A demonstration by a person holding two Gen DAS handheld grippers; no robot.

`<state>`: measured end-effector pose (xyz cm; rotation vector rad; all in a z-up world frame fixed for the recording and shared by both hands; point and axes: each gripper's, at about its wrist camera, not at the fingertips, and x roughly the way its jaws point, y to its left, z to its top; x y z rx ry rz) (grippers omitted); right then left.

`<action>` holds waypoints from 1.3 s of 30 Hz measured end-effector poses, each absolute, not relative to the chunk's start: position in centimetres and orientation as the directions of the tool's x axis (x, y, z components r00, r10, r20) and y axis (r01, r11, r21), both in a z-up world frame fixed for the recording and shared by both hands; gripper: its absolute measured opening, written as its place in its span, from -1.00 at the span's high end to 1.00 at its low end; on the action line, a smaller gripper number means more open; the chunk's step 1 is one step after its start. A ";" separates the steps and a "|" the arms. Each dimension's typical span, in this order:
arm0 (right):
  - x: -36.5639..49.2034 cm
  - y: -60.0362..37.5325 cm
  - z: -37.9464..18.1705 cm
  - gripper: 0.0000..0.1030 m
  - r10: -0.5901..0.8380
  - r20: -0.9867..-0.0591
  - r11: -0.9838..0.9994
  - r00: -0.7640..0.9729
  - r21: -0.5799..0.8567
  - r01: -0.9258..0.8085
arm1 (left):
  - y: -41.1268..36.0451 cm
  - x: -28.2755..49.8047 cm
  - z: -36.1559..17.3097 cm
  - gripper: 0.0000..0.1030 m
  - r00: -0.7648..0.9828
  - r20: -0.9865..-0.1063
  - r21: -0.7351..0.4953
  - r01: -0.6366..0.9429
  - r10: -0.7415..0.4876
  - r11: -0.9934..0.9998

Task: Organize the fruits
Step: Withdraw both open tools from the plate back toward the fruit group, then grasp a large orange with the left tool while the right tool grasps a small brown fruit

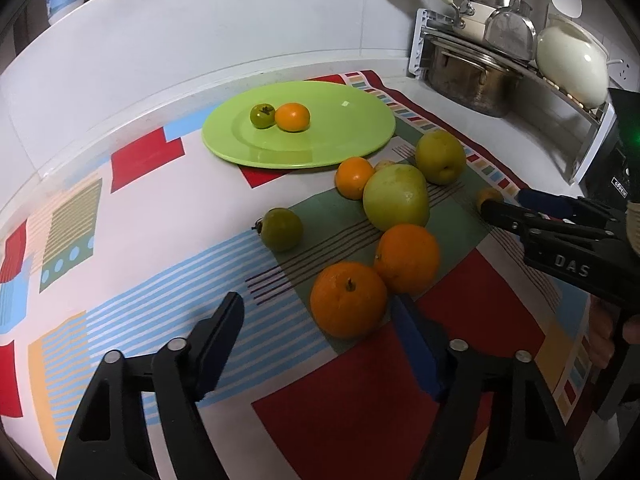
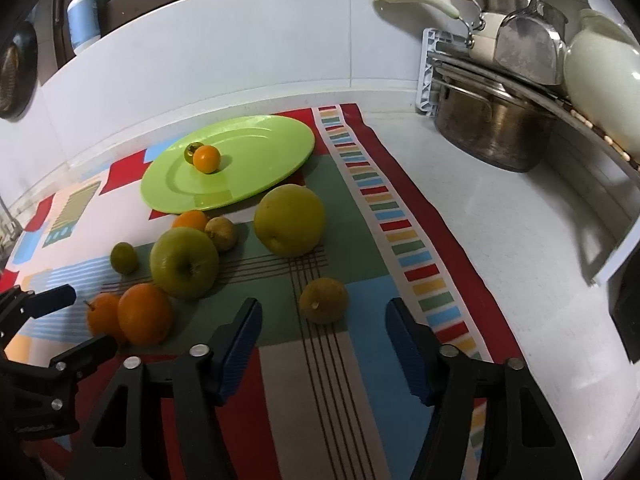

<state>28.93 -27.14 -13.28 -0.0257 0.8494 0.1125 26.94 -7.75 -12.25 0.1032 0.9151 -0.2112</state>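
A light green plate (image 1: 344, 136) at the back of the patterned cloth (image 1: 160, 224) holds a small green tomato (image 1: 262, 116) and a small orange (image 1: 293, 117). In front lie a green apple (image 1: 395, 198), a yellow-green fruit (image 1: 440, 157), another green tomato (image 1: 281, 229) and three oranges. My left gripper (image 1: 318, 304) is open around the nearest orange (image 1: 348, 299), whose right side lies close to the blue pad. My right gripper (image 2: 322, 306) is open, with a small brownish-yellow fruit (image 2: 324, 300) between its fingertips, untouched.
A dish rack (image 2: 430, 72) at the back right carries a steel pot (image 2: 492, 136), a white jug (image 2: 600, 80) and pans. A blue soap bottle (image 2: 82, 20) stands on the ledge behind the white wall. White counter (image 2: 500, 220) lies right of the cloth.
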 end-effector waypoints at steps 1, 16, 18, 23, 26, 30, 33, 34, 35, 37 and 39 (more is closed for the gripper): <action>29.1 -27.2 -13.4 -0.13 0.093 -0.752 0.993 0.652 0.026 -0.112 | -7.8 27.0 -12.3 -0.32 0.590 -0.795 -0.002 0.229 -0.141 0.973; 30.7 -26.7 -15.2 0.42 0.110 -0.768 0.991 0.631 0.037 -0.127 | -8.0 27.3 -12.2 0.21 0.575 -0.788 -0.069 0.276 -0.222 0.959; 30.5 -26.6 -15.1 0.42 0.119 -0.768 0.990 0.629 0.047 -0.130 | -7.9 27.3 -12.2 0.22 0.575 -0.785 -0.075 0.279 -0.229 0.957; 29.4 -26.4 -14.3 0.42 0.140 -0.760 0.988 0.635 0.065 -0.140 | -7.7 27.3 -12.2 0.22 0.577 -0.782 -0.082 0.280 -0.236 0.956; 28.6 -26.1 -13.6 0.42 0.150 -0.755 0.987 0.638 0.073 -0.147 | -7.4 27.1 -12.1 0.22 0.581 -0.778 -0.086 0.282 -0.241 0.956; 27.4 -25.2 -12.6 0.42 0.172 -0.746 0.983 0.643 0.084 -0.166 | -7.0 26.8 -11.4 0.23 0.591 -0.768 -0.086 0.285 -0.246 0.955; 26.7 -24.5 -11.7 0.42 0.189 -0.737 0.979 0.649 0.089 -0.184 | -6.5 26.5 -10.5 0.23 0.606 -0.754 -0.090 0.290 -0.255 0.953; 26.4 -24.3 -11.3 0.42 0.196 -0.733 0.978 0.651 0.093 -0.189 | -6.5 26.3 -10.2 0.23 0.611 -0.749 -0.089 0.290 -0.256 0.953; 26.1 -24.0 -11.0 0.42 0.202 -0.728 0.976 0.655 0.096 -0.194 | -6.4 26.2 -9.9 0.23 0.616 -0.744 -0.089 0.292 -0.258 0.952; 25.7 -23.6 -10.4 0.42 0.212 -0.721 0.974 0.660 0.099 -0.204 | -6.1 26.0 -9.2 0.23 0.627 -0.732 -0.092 0.297 -0.267 0.951; 25.4 -23.1 -9.7 0.42 0.220 -0.712 0.972 0.667 0.100 -0.215 | -5.9 25.7 -8.5 0.23 0.638 -0.720 -0.094 0.301 -0.273 0.949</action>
